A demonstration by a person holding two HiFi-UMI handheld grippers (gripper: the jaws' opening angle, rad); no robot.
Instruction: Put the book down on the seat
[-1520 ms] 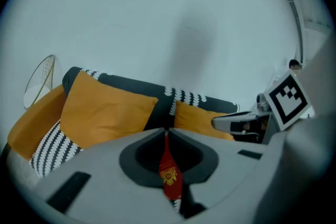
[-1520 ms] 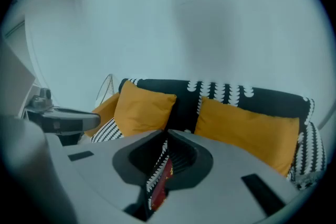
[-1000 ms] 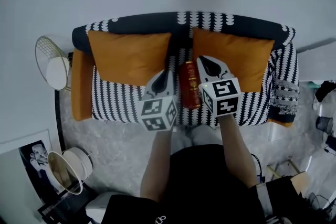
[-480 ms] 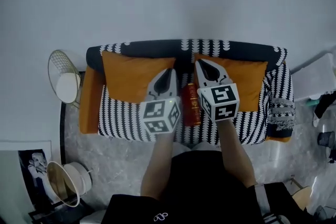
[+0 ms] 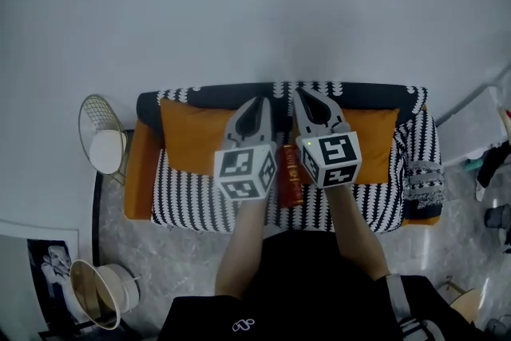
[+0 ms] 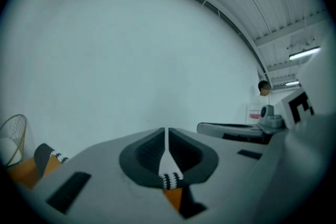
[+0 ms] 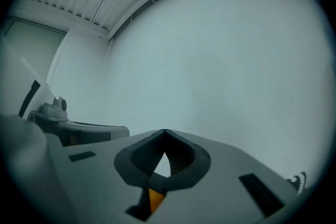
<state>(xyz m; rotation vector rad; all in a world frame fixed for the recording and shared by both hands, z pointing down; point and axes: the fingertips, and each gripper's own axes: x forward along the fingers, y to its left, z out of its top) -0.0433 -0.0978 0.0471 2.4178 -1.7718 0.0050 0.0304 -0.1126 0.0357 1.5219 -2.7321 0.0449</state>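
I hold my left gripper (image 5: 258,103) and right gripper (image 5: 300,94) out ahead of me, side by side and near each other, both pointing level. My left forearm (image 5: 239,247) and right forearm (image 5: 357,229) reach forward from my body. Each gripper's jaws meet at the tips, with nothing between them.

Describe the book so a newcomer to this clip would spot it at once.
Start at the black-and-white patterned sofa. Mid-seat, in the gap between its two orange cushions, lies a narrow dark red book, pointing front to back. It is the only red, hard-edged thing among soft orange cushions.
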